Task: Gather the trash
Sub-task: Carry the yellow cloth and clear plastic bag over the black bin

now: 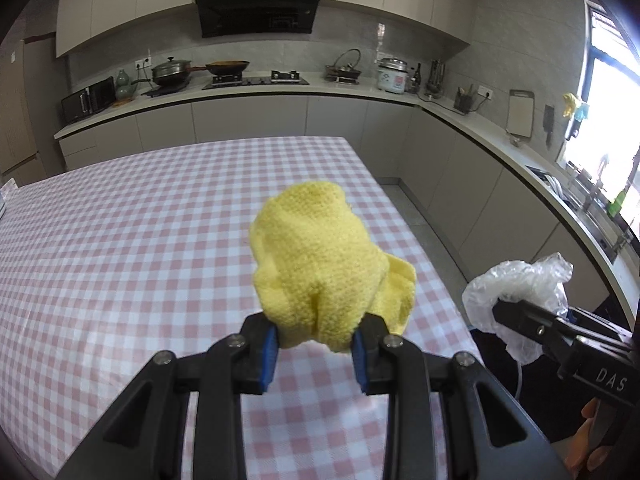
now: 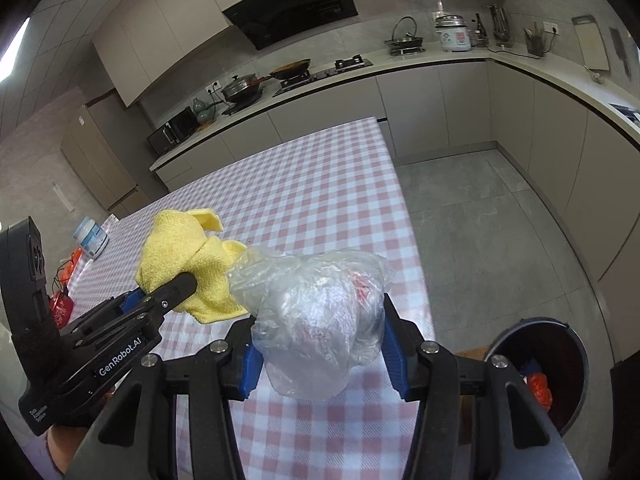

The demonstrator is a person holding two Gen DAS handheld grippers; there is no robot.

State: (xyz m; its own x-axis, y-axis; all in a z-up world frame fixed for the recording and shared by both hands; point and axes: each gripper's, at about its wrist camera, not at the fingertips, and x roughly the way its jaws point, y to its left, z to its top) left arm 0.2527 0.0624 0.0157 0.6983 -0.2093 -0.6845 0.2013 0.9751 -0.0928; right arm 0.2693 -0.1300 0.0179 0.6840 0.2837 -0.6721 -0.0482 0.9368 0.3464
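Note:
My left gripper (image 1: pixel 316 346) is shut on a yellow knitted cloth (image 1: pixel 320 256) and holds it above the pink checked table (image 1: pixel 120 260). The cloth also shows in the right wrist view (image 2: pixel 180 256), with the left gripper (image 2: pixel 176 288) beside it. My right gripper (image 2: pixel 324 356) is shut on a crumpled clear plastic bag (image 2: pixel 316 312) with something red inside, above the table's right edge (image 2: pixel 404 240). That bag (image 1: pixel 520 284) and the right gripper (image 1: pixel 520 312) show at the right of the left wrist view. A dark round trash bin (image 2: pixel 560 364) with red and blue trash in it stands on the floor, lower right.
A white jar (image 2: pixel 91 238) and red wrappers (image 2: pixel 60 304) lie at the table's left side. Kitchen counters (image 1: pixel 260 90) with pans, a rice cooker (image 1: pixel 392 76) and a microwave (image 1: pixel 88 98) run along the back and right. Grey tiled floor (image 2: pixel 480 216) lies between table and counters.

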